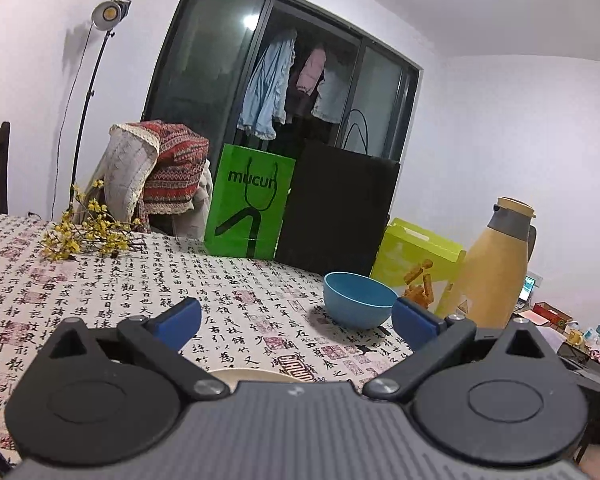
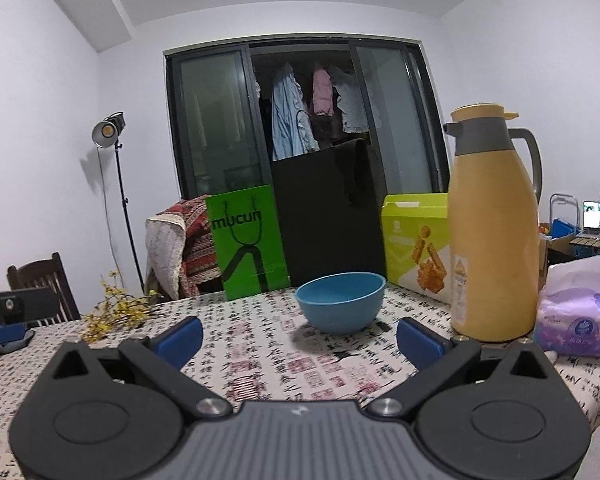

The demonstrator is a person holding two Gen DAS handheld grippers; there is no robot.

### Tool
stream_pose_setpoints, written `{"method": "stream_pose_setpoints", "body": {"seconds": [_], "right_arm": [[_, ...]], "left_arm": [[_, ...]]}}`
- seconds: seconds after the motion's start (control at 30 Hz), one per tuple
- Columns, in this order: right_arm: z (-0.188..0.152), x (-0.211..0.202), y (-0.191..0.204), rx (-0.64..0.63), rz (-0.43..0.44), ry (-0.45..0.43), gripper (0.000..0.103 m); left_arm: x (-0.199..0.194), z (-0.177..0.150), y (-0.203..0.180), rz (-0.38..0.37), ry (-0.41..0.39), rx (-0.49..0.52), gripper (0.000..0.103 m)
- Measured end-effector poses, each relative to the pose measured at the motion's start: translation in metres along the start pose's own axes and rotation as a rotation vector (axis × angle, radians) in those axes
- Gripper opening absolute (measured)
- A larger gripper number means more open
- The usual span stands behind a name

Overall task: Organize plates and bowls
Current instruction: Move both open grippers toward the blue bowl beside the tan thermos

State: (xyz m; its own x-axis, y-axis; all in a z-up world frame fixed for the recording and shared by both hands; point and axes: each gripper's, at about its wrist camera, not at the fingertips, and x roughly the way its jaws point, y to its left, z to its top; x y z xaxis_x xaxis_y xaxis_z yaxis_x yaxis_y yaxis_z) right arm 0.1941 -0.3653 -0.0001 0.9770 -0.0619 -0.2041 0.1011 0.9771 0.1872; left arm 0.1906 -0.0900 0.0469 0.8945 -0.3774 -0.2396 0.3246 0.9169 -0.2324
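facing a smooth round blue bowl [image 2: 340, 302] on calligraphy-print cloth [image 2: 284, 364], left gripper [image 1: 296, 320] and right gripper [image 2: 300, 338] gape empty

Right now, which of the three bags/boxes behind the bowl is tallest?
The black bag, standing between the green mucun bag and the yellow-green snack box; its top edge rises above both.

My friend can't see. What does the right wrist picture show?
An open right gripper faces a round blue bowl on a table with a calligraphy-print cloth. A tall yellow thermos jug stands right of the bowl.
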Motion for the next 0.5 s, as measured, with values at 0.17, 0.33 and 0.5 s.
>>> {"method": "stream_pose_setpoints", "body": {"seconds": [0.17,0.33,0.5], "right_arm": [[0.006,0.01,-0.01,0.007,-0.014,-0.012,0.103],[0.011,0.02,-0.014,0.002,-0.024,-0.011,0.103],[0.018,0.03,-0.015,-0.019,-0.034,-0.001,0.103]], "left_arm": [[0.016,0.009,-0.008,-0.003,0.01,0.02,0.103],[0.032,0.015,-0.016,-0.023,0.042,0.027,0.103],[0.05,0.02,-0.025,-0.024,0.087,0.043,0.103]]}}
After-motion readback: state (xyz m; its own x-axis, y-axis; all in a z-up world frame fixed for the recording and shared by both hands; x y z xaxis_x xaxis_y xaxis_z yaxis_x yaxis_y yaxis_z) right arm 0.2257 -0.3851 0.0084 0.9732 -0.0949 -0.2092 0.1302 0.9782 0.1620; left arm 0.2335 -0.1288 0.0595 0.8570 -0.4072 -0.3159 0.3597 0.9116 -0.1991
